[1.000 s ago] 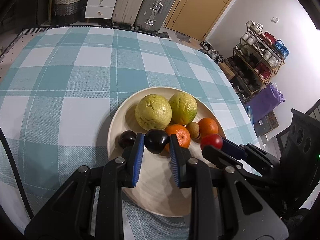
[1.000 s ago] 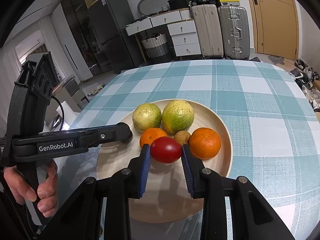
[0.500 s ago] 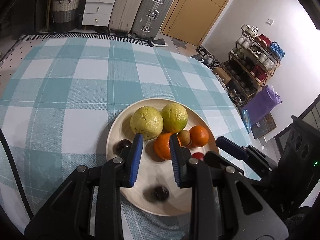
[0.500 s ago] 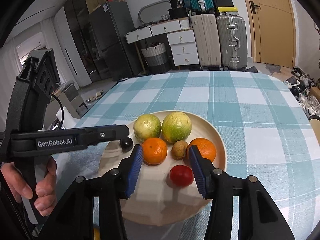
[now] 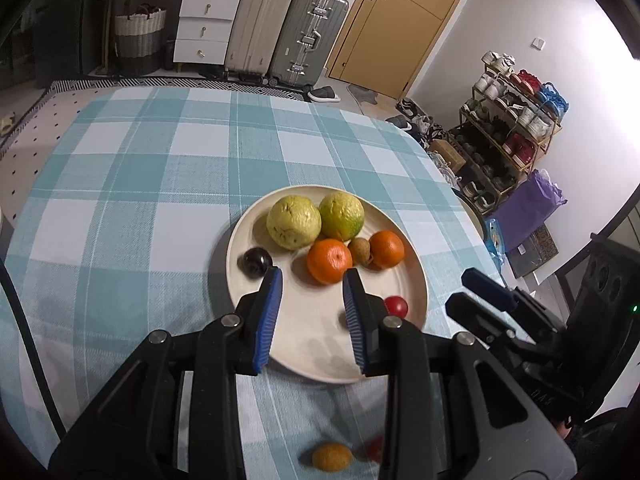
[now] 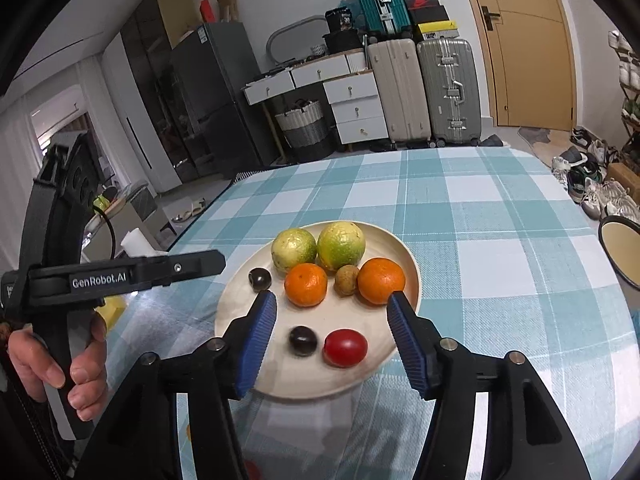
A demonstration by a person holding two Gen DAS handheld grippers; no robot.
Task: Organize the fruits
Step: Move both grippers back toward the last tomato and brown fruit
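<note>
Both tools have let go since a second ago: the left tool [image 5: 311, 300] and right tool [image 6: 332, 320] hang open and empty above the plate [image 6: 414, 280], where the dark plum [image 6: 303, 341] and red tomato [image 6: 345, 347] lie side by side.

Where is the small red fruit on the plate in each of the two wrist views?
Left wrist view: the small red fruit lies at the plate's right edge, just right of the left gripper's right finger.
Right wrist view: the small red fruit lies on the plate's near part, between the open fingers of the right gripper, beside a dark fruit.
Shared landmark: the brown fruit between two oranges.
</note>
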